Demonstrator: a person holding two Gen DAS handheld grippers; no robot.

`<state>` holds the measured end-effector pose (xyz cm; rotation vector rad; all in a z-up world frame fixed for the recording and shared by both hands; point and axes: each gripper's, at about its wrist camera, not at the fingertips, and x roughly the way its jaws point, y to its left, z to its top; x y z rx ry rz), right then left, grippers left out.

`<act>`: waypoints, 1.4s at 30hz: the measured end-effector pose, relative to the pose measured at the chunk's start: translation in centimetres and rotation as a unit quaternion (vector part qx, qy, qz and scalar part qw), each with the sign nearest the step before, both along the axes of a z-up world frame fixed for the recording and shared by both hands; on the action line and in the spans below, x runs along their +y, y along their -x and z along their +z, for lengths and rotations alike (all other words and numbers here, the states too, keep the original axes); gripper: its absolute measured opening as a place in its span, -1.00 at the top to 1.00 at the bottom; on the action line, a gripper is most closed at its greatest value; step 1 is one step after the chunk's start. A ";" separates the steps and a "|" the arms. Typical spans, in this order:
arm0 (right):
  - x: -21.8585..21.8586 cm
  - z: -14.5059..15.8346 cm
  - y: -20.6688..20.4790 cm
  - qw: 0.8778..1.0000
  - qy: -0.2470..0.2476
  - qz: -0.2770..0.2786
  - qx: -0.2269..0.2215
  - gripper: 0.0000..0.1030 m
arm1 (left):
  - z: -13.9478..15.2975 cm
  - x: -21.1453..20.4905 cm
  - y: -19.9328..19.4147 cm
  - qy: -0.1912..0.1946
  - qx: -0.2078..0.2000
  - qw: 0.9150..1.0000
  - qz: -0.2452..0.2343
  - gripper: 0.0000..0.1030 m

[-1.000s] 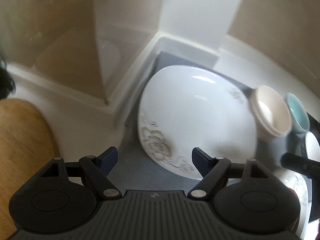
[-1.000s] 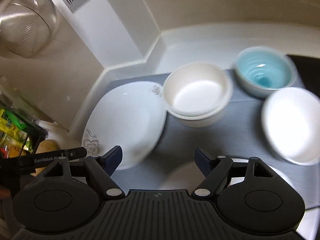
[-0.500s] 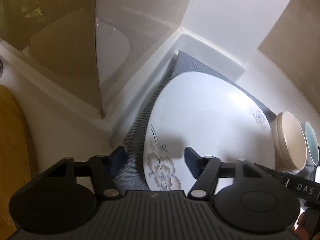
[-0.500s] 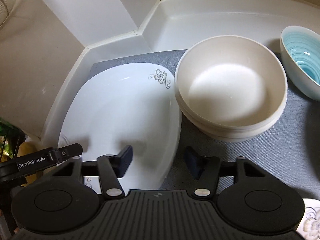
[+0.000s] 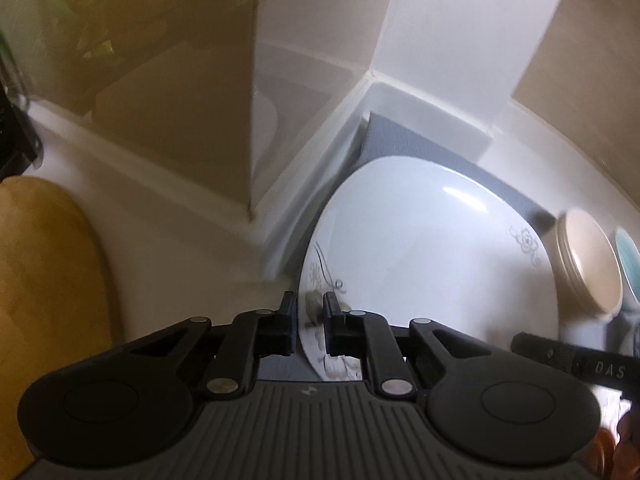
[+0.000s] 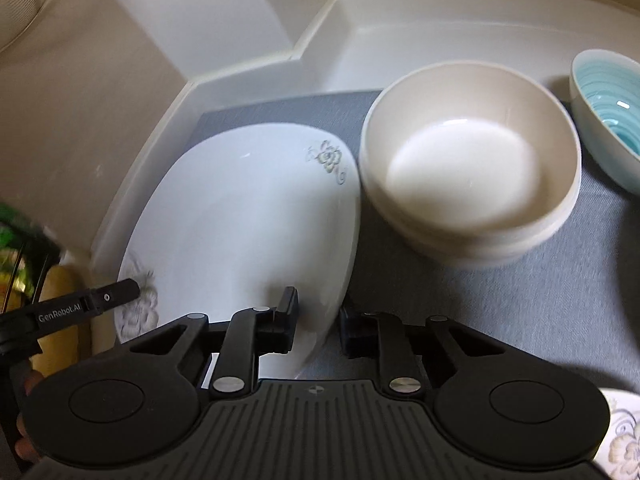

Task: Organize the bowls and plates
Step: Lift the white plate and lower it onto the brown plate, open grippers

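Note:
A large white plate with grey flower prints (image 5: 432, 248) lies on a grey mat (image 6: 500, 300) in the counter's corner. My left gripper (image 5: 310, 314) is shut on the plate's near left rim. My right gripper (image 6: 318, 316) straddles the plate's (image 6: 248, 240) near right rim with its jaws nearly closed on it. A stack of cream bowls (image 6: 472, 168) stands just right of the plate, also in the left wrist view (image 5: 588, 264). A turquoise bowl (image 6: 608, 112) sits further right.
White walls (image 5: 320, 40) close in the corner behind the plate. A wooden board (image 5: 44, 280) lies at the left. Another flowered plate's edge (image 6: 624, 440) shows at the lower right. The left gripper's finger (image 6: 88, 304) shows in the right wrist view.
Both grippers moved in to the plate's near rim and closed from wide open; the left one now pinches the rim, the right one has narrowed around it.

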<state>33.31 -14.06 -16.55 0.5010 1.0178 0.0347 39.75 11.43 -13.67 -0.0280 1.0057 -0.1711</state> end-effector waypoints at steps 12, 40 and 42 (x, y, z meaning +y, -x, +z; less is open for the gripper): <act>0.7 0.7 1.4 0.997 0.027 0.065 0.016 0.49 | 0.0 1.1 1.9 0.012 0.012 0.999 -0.028 0.68; 3.6 0.4 0.4 0.992 0.079 0.099 -0.014 0.21 | -1.3 1.0 1.0 0.052 0.058 0.996 -0.045 -0.04; 3.8 0.5 0.7 0.990 0.096 0.102 -0.015 0.33 | -1.3 0.7 1.0 0.026 0.044 0.998 -0.045 0.27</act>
